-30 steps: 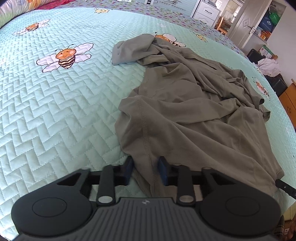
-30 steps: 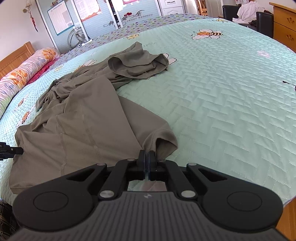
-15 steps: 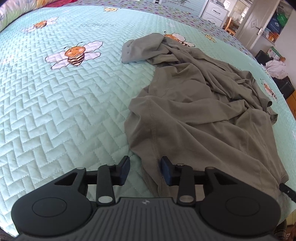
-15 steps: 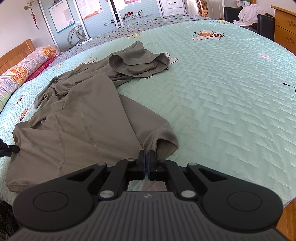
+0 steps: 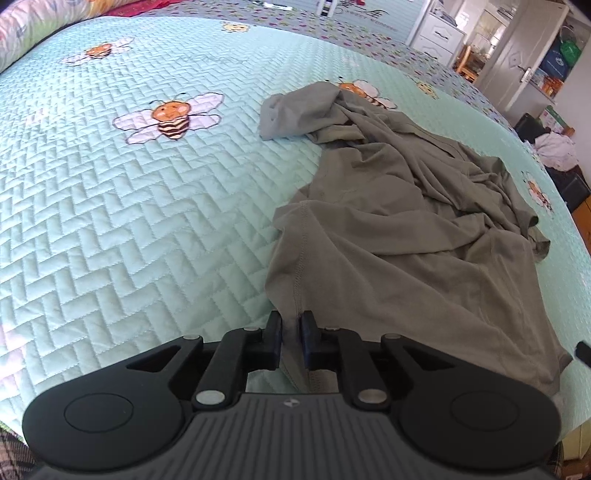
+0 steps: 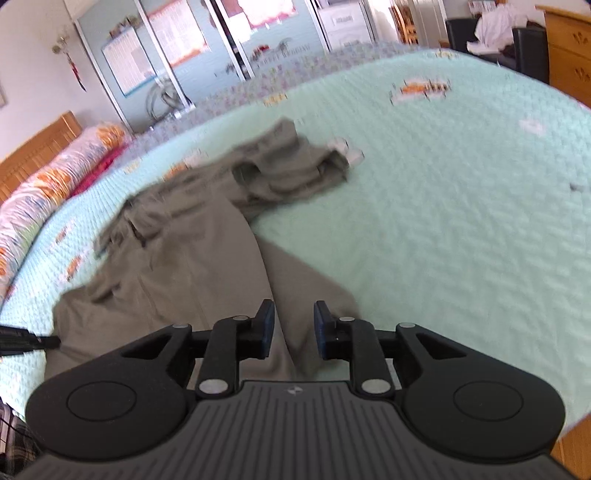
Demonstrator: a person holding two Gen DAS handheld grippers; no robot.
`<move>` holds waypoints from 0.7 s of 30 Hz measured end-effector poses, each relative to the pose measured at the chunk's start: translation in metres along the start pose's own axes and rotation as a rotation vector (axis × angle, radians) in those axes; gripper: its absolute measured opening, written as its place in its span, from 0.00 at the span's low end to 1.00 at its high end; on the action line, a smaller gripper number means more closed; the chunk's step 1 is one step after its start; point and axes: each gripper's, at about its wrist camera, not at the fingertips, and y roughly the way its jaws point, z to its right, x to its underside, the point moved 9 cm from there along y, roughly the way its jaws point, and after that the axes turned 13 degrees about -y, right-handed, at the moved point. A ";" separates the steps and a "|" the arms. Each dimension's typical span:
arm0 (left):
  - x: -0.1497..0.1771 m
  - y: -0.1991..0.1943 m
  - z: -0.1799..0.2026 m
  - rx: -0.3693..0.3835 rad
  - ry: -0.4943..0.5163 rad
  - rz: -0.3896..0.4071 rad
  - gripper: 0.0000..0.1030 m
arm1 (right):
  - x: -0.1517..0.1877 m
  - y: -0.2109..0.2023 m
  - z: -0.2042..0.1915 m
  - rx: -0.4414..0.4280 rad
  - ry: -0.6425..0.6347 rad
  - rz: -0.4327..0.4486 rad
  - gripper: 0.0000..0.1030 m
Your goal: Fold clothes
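Observation:
An olive-green garment [image 5: 406,240] lies crumpled lengthwise on the mint bee-print quilt [image 5: 129,221]. Its near hem is at the bed's front edge and a bunched end lies far off. My left gripper [image 5: 291,332] is shut on the garment's near hem at the side seam, with cloth pinched between the pads. In the blurred right wrist view, my right gripper [image 6: 294,325] stands open just over the other near corner of the garment [image 6: 192,251], with nothing gripped. The left gripper's tip [image 6: 22,338] shows at the left edge.
Floral pillows [image 6: 44,188] and a wooden headboard [image 6: 33,147] lie at the far left. A wooden dresser [image 6: 569,44] and a dark chair with white clothes [image 6: 495,33] stand beyond the bed. Bare quilt [image 6: 443,240] spreads to the garment's right.
My left gripper's fingers have closed from wide apart onto the garment's hem. My right gripper, shut on the corner before, has opened and let the cloth go; its view is now blurred by motion.

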 end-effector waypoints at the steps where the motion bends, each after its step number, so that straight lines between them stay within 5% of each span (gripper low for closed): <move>1: -0.001 -0.001 -0.001 -0.002 0.000 0.006 0.11 | -0.009 0.003 0.000 0.005 -0.008 0.014 0.29; 6: -0.007 -0.011 0.001 -0.013 0.022 0.040 0.12 | -0.051 0.035 -0.007 0.029 -0.053 0.065 0.46; 10: -0.016 -0.019 -0.009 -0.051 0.001 0.083 0.26 | -0.084 0.067 -0.015 0.042 -0.087 0.098 0.50; 12: -0.021 -0.022 -0.017 -0.062 -0.023 0.094 0.28 | -0.097 0.088 -0.020 0.048 -0.108 0.105 0.61; 21: -0.021 -0.023 -0.022 -0.053 -0.040 0.070 0.28 | -0.117 0.161 -0.016 0.134 -0.144 0.082 0.61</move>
